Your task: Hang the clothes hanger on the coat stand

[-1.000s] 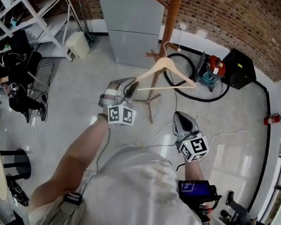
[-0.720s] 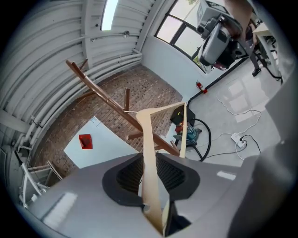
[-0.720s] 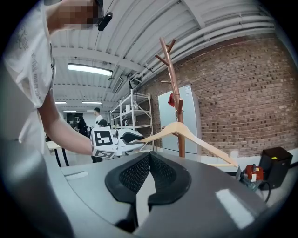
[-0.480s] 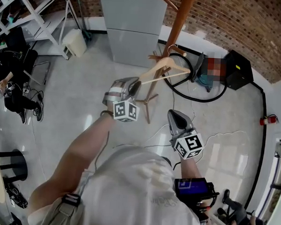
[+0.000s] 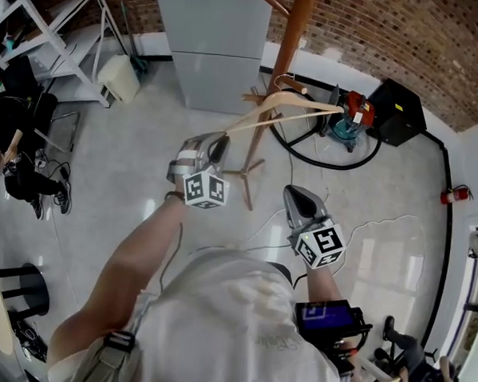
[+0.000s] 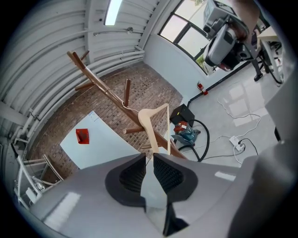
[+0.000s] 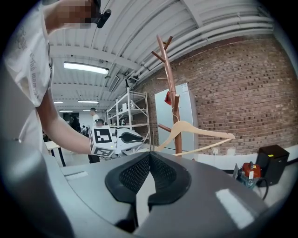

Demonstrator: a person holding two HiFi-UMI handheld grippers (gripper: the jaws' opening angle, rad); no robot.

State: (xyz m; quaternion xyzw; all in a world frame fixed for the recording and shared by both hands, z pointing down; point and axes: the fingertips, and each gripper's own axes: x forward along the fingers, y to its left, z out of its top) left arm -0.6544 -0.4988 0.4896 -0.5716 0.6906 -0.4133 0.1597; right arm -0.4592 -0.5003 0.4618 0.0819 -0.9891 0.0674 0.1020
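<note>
A wooden clothes hanger (image 5: 296,101) is shown at upper centre of the head view, tilted, with its hook beside the coat stand (image 5: 296,29) pole. Its lower left end is pinched by the left gripper (image 5: 218,147), whose jaws have just been closing narrow. The right gripper (image 5: 292,191), at lower right, is closed on nothing.

One hanger (image 7: 185,125), one coat stand (image 5: 296,29), two grippers (image 5: 219,145) (image 5: 295,195).

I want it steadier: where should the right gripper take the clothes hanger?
Probably the bottom bar of the clothes hanger, near its outer end, coming from the person's side: the bar is thin and straight, and that end juts clear of the coat stand, ahead of the right gripper.
</note>
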